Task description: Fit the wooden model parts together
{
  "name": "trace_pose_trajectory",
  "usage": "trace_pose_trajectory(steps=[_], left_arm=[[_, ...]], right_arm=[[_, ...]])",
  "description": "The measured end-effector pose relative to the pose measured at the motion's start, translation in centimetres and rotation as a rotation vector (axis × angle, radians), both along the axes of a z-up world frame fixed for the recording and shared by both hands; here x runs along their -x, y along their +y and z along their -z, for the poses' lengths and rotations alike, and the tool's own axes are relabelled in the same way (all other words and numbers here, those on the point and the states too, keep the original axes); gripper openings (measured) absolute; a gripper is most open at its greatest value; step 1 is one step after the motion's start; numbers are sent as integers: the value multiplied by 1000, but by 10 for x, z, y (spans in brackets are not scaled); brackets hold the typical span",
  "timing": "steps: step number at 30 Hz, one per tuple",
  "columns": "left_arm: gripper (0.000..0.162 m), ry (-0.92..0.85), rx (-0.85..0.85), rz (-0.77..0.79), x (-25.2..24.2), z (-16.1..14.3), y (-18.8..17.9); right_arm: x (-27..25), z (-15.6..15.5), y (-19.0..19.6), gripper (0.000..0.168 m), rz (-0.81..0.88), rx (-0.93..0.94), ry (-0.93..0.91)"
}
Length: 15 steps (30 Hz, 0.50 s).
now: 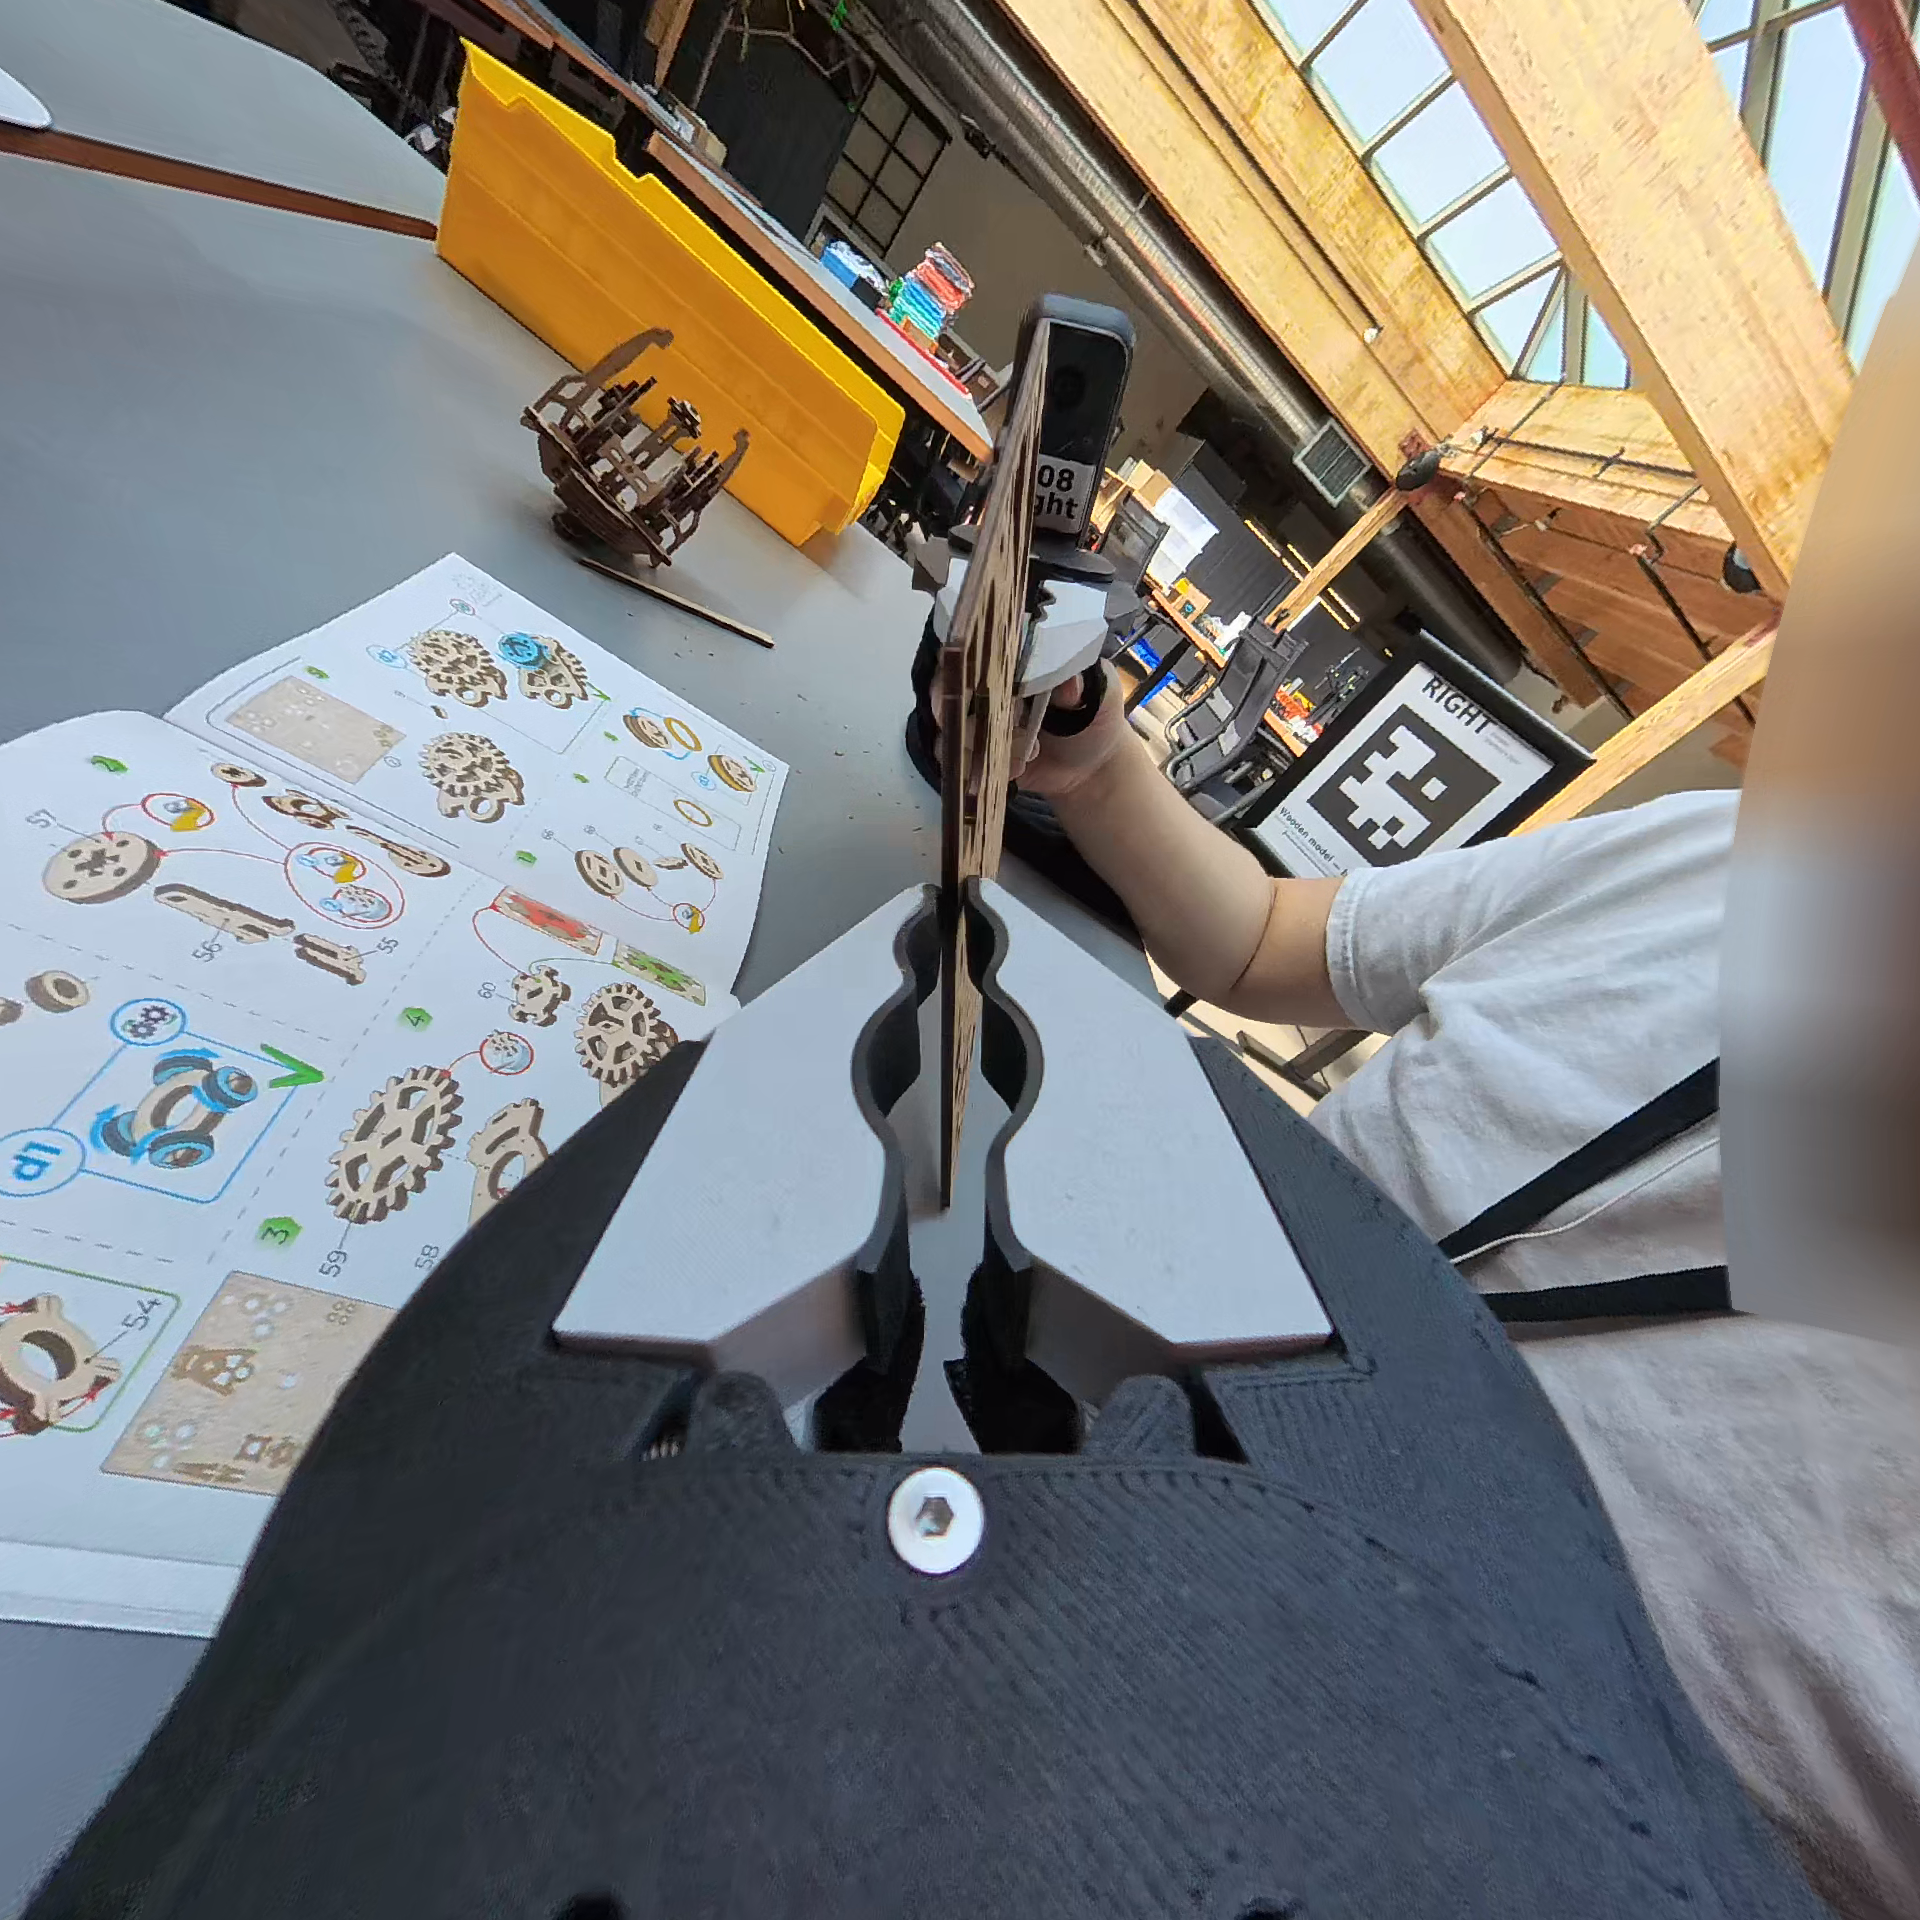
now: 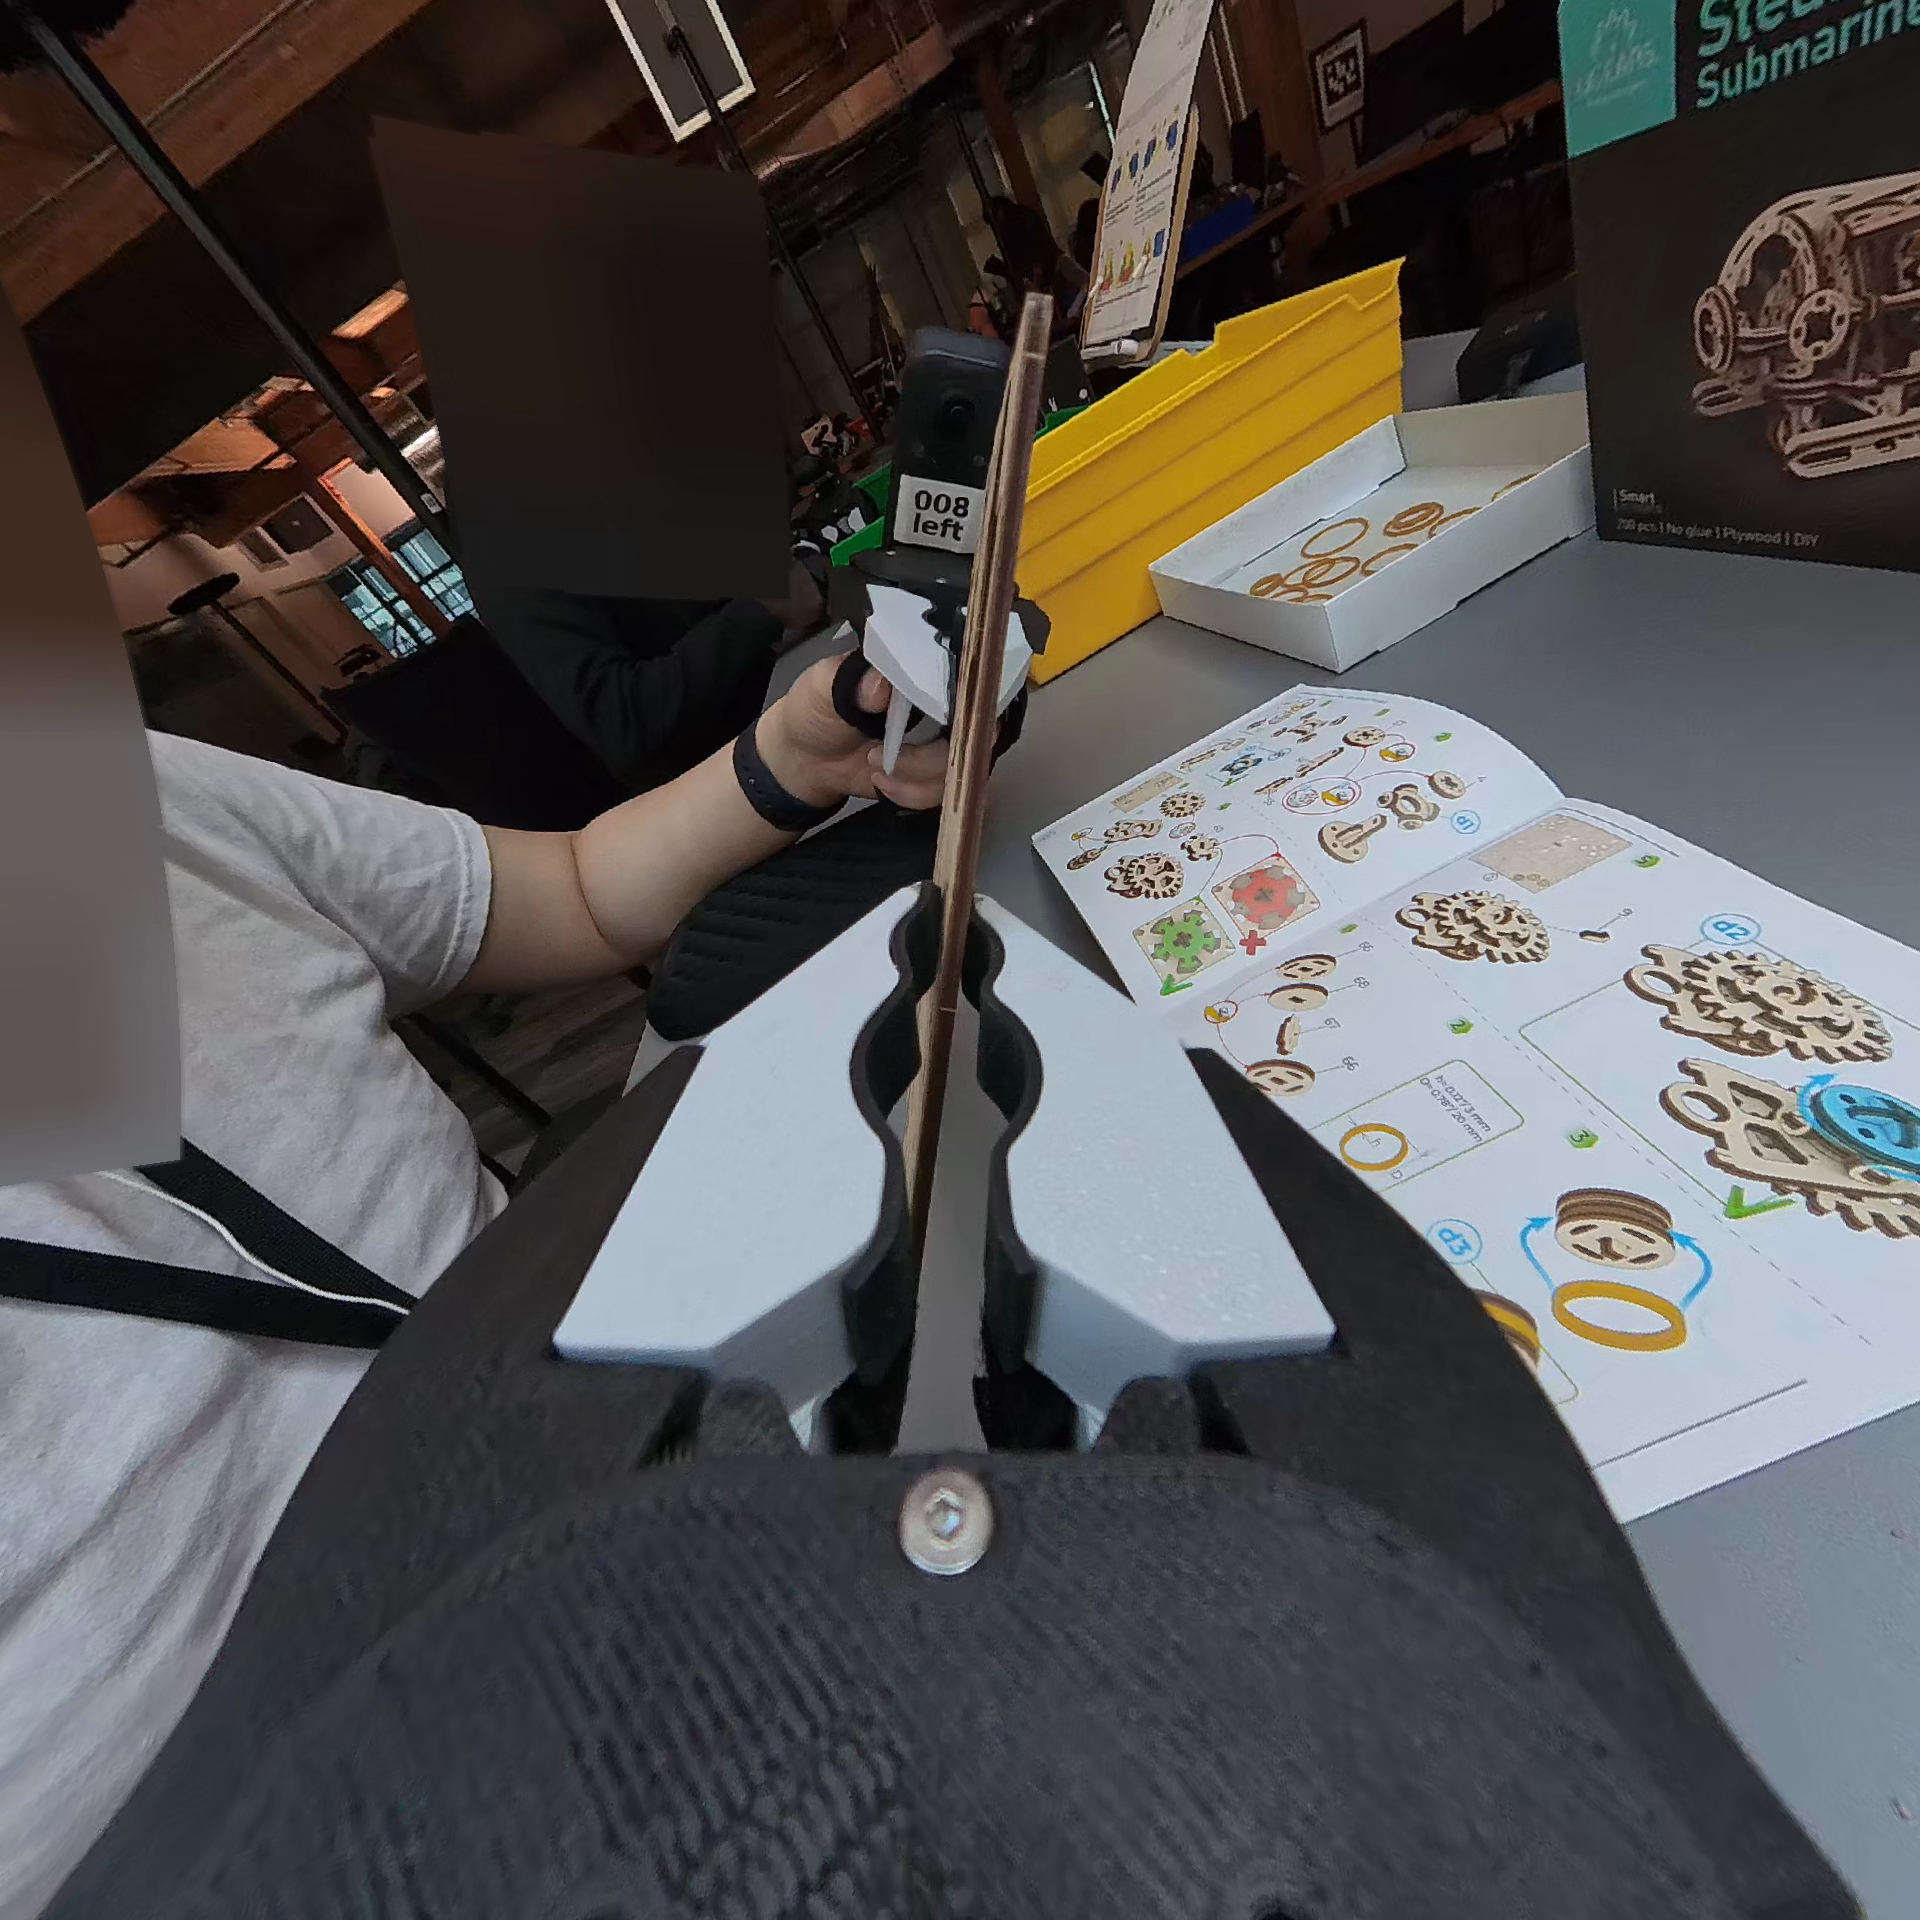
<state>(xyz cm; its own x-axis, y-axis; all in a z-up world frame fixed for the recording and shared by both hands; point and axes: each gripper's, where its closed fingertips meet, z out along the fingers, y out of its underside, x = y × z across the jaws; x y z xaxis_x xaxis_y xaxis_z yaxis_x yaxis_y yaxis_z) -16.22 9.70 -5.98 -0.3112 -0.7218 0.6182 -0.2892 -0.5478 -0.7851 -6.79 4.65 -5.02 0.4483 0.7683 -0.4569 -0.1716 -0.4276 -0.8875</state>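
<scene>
We have the plywood sheet (image 1: pixel 982 665) held edge-on in the air above the table (image 1: pixel 260 436), its long axis running straight from one claw to the other. Our left gripper (image 1: pixel 951 904) pinches the near edge; our right gripper (image 2: pixel 951 909) pinches the opposite edge, so both sit equally close, facing each other. The half-built model (image 1: pixel 629 457) stands well apart on the table, past the manual (image 1: pixel 395 831), to the left gripper's side, so that hand seems nearer.
</scene>
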Motion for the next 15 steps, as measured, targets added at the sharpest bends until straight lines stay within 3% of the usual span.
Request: trace_pose_trajectory(steps=[6,15], left_arm=[[0,26,30,35,3,5,-1],[0,36,28,79,4,7,-8]], right_arm=[[3,13,0,5,-3,21,-87],[2,10,0,10,5,36,-64]])
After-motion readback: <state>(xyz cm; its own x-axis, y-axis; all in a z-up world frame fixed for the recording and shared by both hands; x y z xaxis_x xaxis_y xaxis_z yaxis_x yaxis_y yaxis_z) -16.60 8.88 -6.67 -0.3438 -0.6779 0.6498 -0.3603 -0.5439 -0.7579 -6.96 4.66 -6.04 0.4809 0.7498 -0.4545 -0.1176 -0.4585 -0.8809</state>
